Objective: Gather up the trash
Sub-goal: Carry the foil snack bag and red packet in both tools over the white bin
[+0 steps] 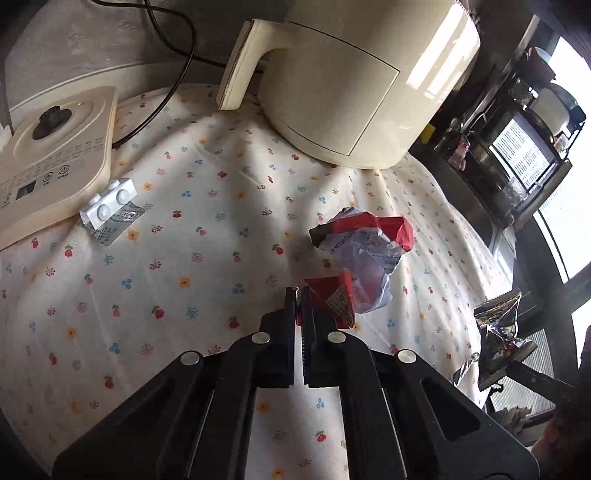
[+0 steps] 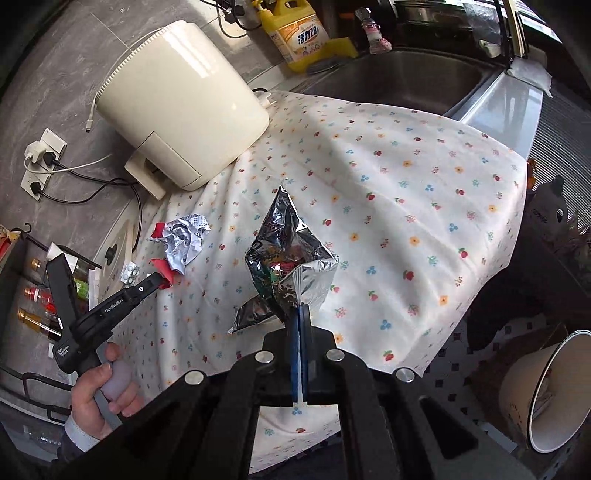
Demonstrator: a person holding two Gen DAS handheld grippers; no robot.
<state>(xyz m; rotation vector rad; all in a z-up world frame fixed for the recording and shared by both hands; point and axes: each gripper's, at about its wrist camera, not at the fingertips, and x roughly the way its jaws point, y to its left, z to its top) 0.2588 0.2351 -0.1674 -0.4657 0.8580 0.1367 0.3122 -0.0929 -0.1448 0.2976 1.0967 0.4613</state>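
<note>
A crumpled red-and-white wrapper (image 1: 365,247) lies on the flowered tablecloth (image 1: 184,258). My left gripper (image 1: 299,293) is shut on the wrapper's near red corner, and red shows between the pads. The right wrist view shows the same wrapper (image 2: 184,240) at the left, with the left gripper (image 2: 159,282) on its red edge and a hand around the handle. My right gripper (image 2: 301,310) is shut on the lower edge of a silver foil snack bag (image 2: 291,258), which stands up above the cloth. That foil bag (image 1: 498,325) also shows at the right edge of the left wrist view.
A white pill blister pack (image 1: 110,210) lies beside a cream appliance base (image 1: 48,158). A cream air fryer (image 1: 351,85) stands at the back with black cables. In the right wrist view there are a steel sink (image 2: 388,77), a yellow detergent bottle (image 2: 295,33) and a paper bucket (image 2: 546,398) below the table edge.
</note>
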